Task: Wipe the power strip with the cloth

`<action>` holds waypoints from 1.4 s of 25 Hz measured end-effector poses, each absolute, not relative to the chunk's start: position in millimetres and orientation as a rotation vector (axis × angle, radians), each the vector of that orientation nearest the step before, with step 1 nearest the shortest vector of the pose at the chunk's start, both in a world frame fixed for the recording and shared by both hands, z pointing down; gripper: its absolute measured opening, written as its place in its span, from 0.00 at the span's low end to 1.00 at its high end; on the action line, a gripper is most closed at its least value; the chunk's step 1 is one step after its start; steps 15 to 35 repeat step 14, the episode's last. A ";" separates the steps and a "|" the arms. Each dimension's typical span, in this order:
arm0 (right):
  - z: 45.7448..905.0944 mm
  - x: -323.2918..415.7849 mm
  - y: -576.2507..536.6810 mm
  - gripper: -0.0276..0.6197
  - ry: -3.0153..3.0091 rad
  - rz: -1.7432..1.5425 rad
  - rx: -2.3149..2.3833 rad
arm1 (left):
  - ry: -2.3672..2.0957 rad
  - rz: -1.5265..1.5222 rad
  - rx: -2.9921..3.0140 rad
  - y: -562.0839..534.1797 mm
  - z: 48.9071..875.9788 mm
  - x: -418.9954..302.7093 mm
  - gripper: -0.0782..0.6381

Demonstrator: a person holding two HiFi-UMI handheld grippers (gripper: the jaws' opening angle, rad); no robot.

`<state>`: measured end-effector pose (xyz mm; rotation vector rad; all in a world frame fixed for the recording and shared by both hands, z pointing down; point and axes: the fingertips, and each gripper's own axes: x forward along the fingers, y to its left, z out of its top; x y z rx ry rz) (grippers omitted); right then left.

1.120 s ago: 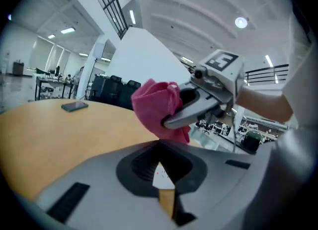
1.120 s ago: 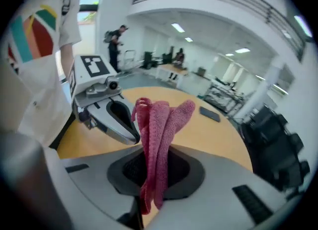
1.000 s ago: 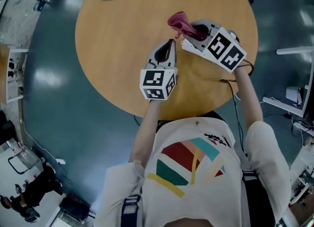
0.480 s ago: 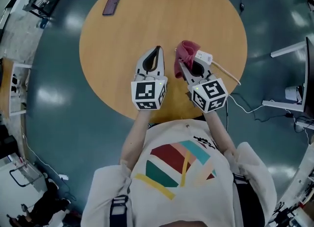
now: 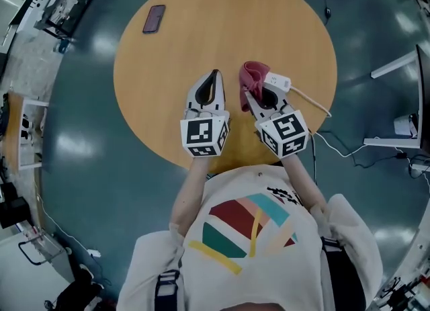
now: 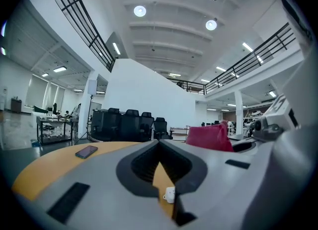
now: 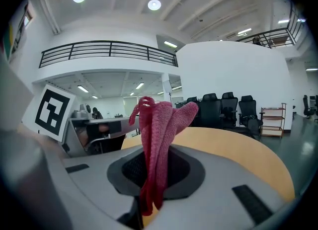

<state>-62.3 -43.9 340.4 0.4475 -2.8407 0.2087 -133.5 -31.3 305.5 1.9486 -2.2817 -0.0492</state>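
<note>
A red cloth (image 5: 253, 74) hangs bunched from my right gripper (image 5: 244, 91), whose jaws are shut on it. In the right gripper view the cloth (image 7: 157, 133) stands up out of the closed jaws. The white power strip (image 5: 277, 80) lies on the round wooden table (image 5: 201, 21), just right of the cloth and partly hidden behind the right gripper. Its cable (image 5: 313, 101) runs off to the right. My left gripper (image 5: 215, 74) is beside the right one, shut with nothing in it. From the left gripper view (image 6: 159, 143) the cloth (image 6: 209, 137) shows to the right.
A dark phone (image 5: 154, 19) lies at the table's far left, also seen in the left gripper view (image 6: 87, 151). The table's near edge runs just under both gripper cubes. Black office chairs (image 6: 131, 123) stand beyond the table.
My right gripper has swung left and nearer with the cloth, off the power strip, and now sits beside the left gripper. The left gripper has hardly moved.
</note>
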 end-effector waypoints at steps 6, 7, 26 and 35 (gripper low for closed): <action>345.1 -66.3 -33.0 0.10 -2.823 0.184 0.405 | -2.297 -0.073 1.931 -24.7 304.6 -137.7 0.17; 346.4 -66.2 -31.7 0.10 -2.818 0.185 0.403 | -2.296 -0.073 1.927 -23.6 305.7 -137.2 0.17; 342.9 -63.3 -26.3 0.10 -2.818 0.174 0.403 | -2.287 -0.064 1.903 -19.3 309.8 -132.4 0.17; 342.9 -63.3 -26.3 0.10 -2.818 0.174 0.403 | -2.287 -0.064 1.903 -19.3 309.8 -132.4 0.17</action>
